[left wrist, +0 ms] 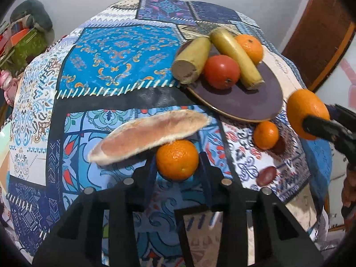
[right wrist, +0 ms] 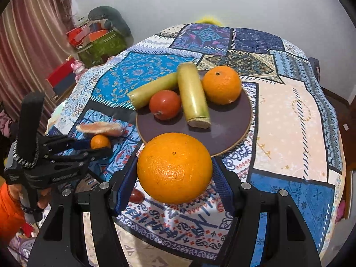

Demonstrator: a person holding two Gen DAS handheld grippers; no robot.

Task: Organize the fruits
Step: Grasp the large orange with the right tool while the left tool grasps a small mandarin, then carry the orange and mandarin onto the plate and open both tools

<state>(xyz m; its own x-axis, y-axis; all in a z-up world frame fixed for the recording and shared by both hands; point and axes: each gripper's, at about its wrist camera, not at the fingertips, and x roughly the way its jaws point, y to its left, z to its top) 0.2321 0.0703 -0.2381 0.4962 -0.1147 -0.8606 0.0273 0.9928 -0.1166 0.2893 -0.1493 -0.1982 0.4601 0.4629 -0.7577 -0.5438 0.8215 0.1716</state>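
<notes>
My left gripper (left wrist: 177,161) is shut on a small mandarin (left wrist: 177,159), low over the cloth beside a pomelo slice (left wrist: 149,134). My right gripper (right wrist: 174,171) is shut on a large orange (right wrist: 174,168) and holds it above the near rim of the dark plate (right wrist: 224,131). The plate holds two sugarcane pieces (right wrist: 192,93), a tomato (right wrist: 165,104) and an orange (right wrist: 222,85). In the left wrist view the right gripper's orange (left wrist: 306,111) hangs right of the plate (left wrist: 244,100). In the right wrist view the left gripper (right wrist: 100,148) shows at the left with its mandarin (right wrist: 100,142).
Another mandarin (left wrist: 266,134) and a dark red date (left wrist: 266,176) lie on the patterned tablecloth (left wrist: 115,62) near the plate. A wooden chair (left wrist: 320,33) stands at the far right. Clutter and boxes (right wrist: 95,40) sit beyond the table's left side.
</notes>
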